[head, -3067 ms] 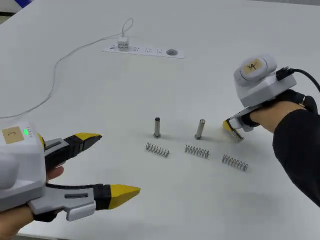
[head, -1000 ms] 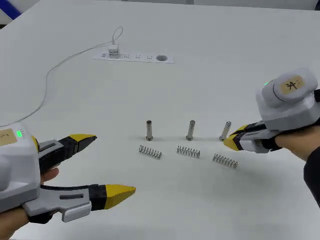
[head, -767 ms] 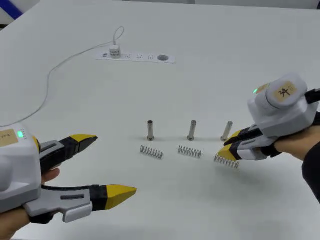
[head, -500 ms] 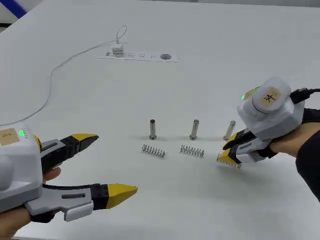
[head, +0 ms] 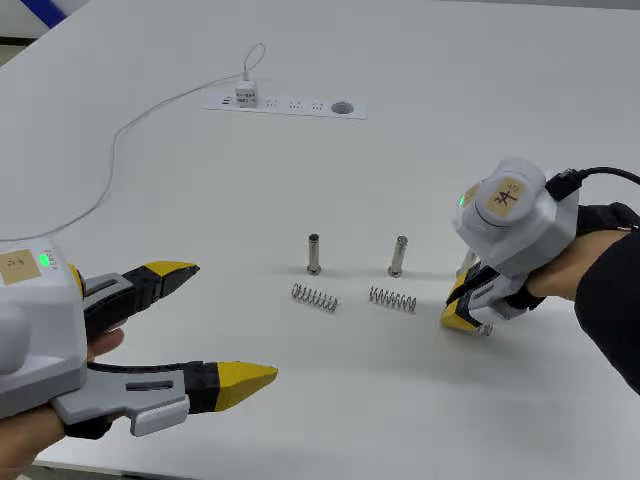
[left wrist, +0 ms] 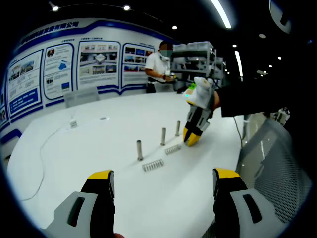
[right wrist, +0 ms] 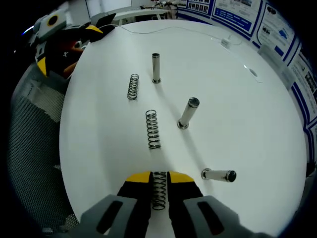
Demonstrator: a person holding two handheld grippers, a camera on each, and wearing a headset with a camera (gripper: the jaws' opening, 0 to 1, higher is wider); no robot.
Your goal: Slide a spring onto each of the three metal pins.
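- The right claw, narrowed, pinches one spring lying on the surface toward its right edge.
- All three pins are bare; every spring is still to be fitted.
- The left claw gapes wide, empty.

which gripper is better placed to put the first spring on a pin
Right. The right gripper is clamped on the rightmost spring, right beside a pin. The left gripper hangs open, far from them.
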